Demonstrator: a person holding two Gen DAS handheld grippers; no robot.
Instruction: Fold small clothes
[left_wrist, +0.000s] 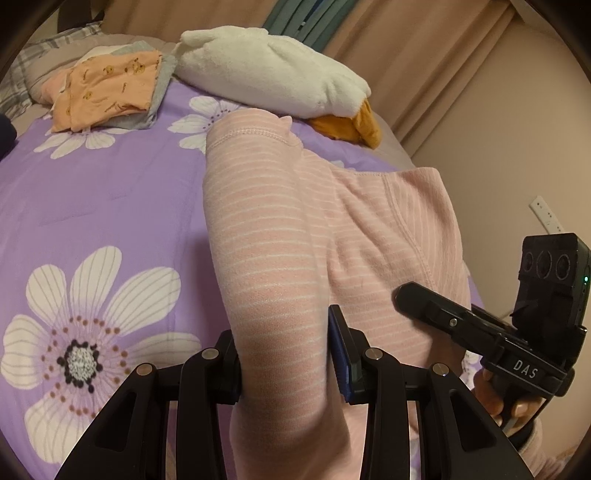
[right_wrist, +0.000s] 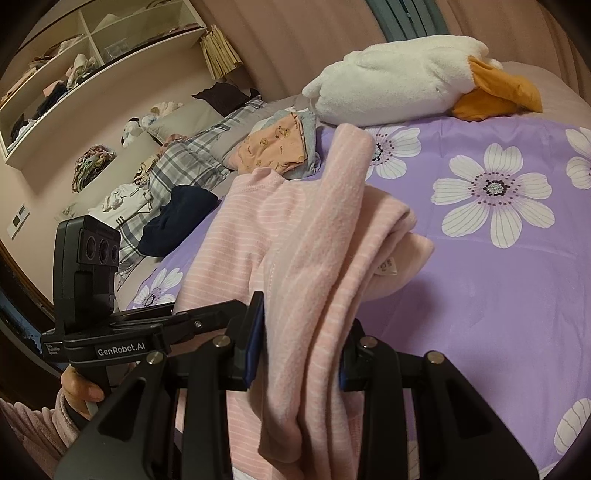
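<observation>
Item one, nearest: left gripper (left_wrist: 284, 354), jaws pinching a bunched fold of the pink striped garment (left_wrist: 280, 229); cloth fills the gap between the pads.

Item two: right gripper (right_wrist: 301, 343), likewise clamped on a gathered edge of the same garment, several layers thick between its blue pads (right_wrist: 255, 332). A hand (right_wrist: 79, 391) in a pink fleecy sleeve grips the neighbouring handle.

Item three: the garment itself. Lifted at the near end by both grippers, its far end draped onto the purple flowered bedspread (left_wrist: 92, 206). A hemmed cuff or leg opening lies furthest out; a small white care label (right_wrist: 386, 266) shows on an inner, fleecy face.

Handling, as a judgement: light, soft, limp knit (no stiffness to hold a crease alone), slightly stretchy, not fragile. It sags between grips and clings to the bedding rather than sliding. Best taken at hems, seams or corners, where the doubled fabric gives the pads purchase; a mid-panel pinch merely bunches it.

Item four, middle distance: a folded stack (left_wrist: 107, 92), peach printed piece on top, grey beneath, resting on the bedspread well beyond the pink garment.

Item five, far: white plush toy (left_wrist: 273, 70) with orange parts, a plaid pillow (right_wrist: 184, 162), dark clothing, and wall shelves (right_wrist: 96, 44) with assorted fabric.
</observation>
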